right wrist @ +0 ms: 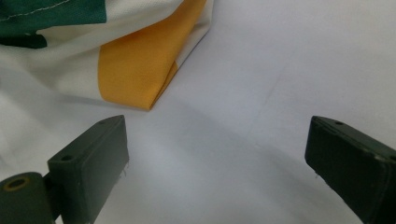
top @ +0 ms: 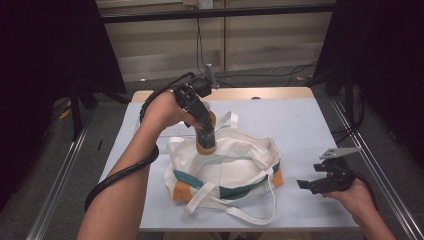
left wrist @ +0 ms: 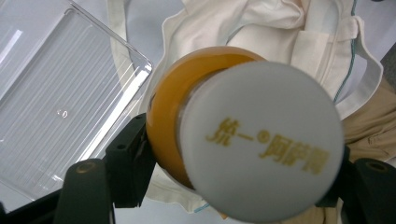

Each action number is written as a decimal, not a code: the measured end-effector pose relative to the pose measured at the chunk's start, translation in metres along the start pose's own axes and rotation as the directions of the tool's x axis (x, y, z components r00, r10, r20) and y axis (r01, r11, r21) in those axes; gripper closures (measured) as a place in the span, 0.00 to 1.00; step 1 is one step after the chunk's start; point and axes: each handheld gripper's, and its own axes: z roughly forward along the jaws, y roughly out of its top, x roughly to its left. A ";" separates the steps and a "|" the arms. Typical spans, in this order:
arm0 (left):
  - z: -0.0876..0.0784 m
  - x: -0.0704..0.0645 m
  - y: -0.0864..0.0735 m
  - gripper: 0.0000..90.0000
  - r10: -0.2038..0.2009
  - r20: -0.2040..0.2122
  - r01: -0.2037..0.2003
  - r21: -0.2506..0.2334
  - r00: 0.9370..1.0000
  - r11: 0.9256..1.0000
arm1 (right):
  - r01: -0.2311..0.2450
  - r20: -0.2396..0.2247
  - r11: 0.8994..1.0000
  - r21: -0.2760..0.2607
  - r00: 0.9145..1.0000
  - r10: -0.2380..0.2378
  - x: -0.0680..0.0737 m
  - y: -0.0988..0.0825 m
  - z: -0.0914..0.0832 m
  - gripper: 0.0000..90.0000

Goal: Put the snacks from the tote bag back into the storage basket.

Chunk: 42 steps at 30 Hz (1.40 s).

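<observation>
Over the tote bag (top: 225, 165), left jaws clamp the bottle (top: 205, 135) upright (white cap (left wrist: 261, 140) upward); right jaws gape empty.

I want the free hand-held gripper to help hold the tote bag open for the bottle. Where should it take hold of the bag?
Probably the rim on the bag's right, nearest the open right hand-held gripper. Come in level from the right: that edge is thin, slack fabric a two-jaw pinch can close on, and it lies apart from the bottle that the left hand-held gripper holds above the mouth.
</observation>
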 end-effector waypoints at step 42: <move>-0.011 0.032 0.002 0.34 -0.071 -0.026 0.071 -0.011 0.997 0.997 | 0.016 -0.004 1.000 -0.001 1.000 -0.016 0.001 0.002 0.003 0.07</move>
